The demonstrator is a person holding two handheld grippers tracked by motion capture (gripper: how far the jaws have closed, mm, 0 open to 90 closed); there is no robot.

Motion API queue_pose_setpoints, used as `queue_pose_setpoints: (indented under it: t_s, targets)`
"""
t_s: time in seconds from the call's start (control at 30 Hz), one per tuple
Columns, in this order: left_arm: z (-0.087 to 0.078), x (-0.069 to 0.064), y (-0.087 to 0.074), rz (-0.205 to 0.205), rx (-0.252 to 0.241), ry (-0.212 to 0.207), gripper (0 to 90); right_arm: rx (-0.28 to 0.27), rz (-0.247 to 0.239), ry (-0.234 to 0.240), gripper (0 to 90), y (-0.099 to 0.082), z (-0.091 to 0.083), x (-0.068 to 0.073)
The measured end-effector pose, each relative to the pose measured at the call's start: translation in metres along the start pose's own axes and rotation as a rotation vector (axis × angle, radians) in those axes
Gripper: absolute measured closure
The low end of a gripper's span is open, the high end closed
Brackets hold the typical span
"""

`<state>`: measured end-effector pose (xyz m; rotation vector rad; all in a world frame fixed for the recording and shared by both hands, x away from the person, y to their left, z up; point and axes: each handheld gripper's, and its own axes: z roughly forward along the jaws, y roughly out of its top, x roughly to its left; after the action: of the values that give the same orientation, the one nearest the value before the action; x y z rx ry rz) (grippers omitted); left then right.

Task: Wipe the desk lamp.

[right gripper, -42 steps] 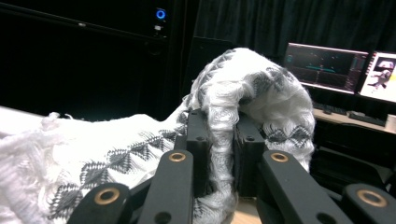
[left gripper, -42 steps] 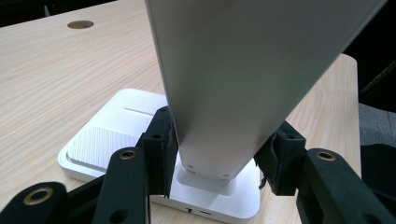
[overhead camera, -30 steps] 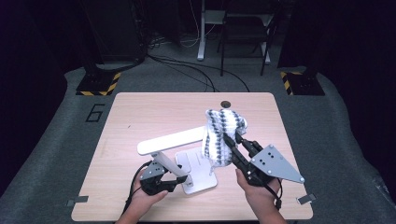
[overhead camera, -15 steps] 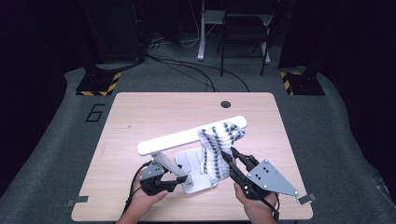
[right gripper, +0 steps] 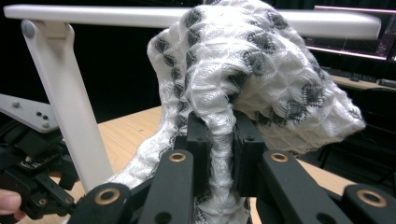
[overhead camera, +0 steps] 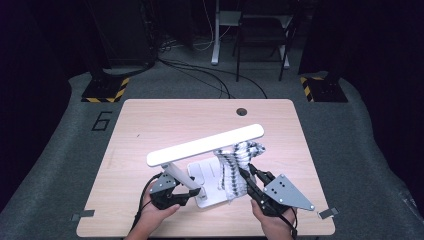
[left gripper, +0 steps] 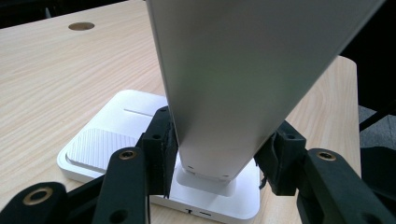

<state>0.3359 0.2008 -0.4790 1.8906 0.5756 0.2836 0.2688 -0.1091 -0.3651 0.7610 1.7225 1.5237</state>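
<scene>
1. Your left hand-held gripper (overhead camera: 192,191), lower left of the high view, clamps the desk lamp (overhead camera: 205,145) by its upright arm (left gripper: 219,93), steadying it on the counter (overhead camera: 150,125).
2. Your right hand-held gripper (overhead camera: 246,175) pinches the patterned cloth (overhead camera: 235,165), bunched under the lamp head at centre.
3. This looks like wiping the lamp; next, press the cloth against a surface and stroke without tipping the base (left gripper: 116,140).
</scene>
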Motion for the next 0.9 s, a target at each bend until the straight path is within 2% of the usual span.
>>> queue_pose_setpoints:
  t_s: [0.07,0.23,0.47,0.63,0.9]
  targets:
    - [0.0,0.0,0.0,0.001,0.001,0.003,52.8,0.01,0.009,-0.002,79.7,-0.004,0.001,0.0]
    - [0.0,-0.001,0.0,0.002,-0.003,0.014,52.8,0.038,-0.004,-0.014,79.7,-0.015,0.003,-0.002]
    - [-0.001,-0.002,0.0,0.012,0.003,0.022,52.9,0.062,0.014,-0.029,79.6,-0.028,0.005,-0.008]
    - [-0.002,-0.002,0.0,0.003,0.005,0.02,52.9,0.085,0.019,-0.039,79.7,-0.039,0.008,-0.01]
    - [-0.004,-0.002,-0.001,0.002,-0.001,0.033,52.9,0.133,0.0,-0.066,79.6,-0.056,0.01,-0.015]
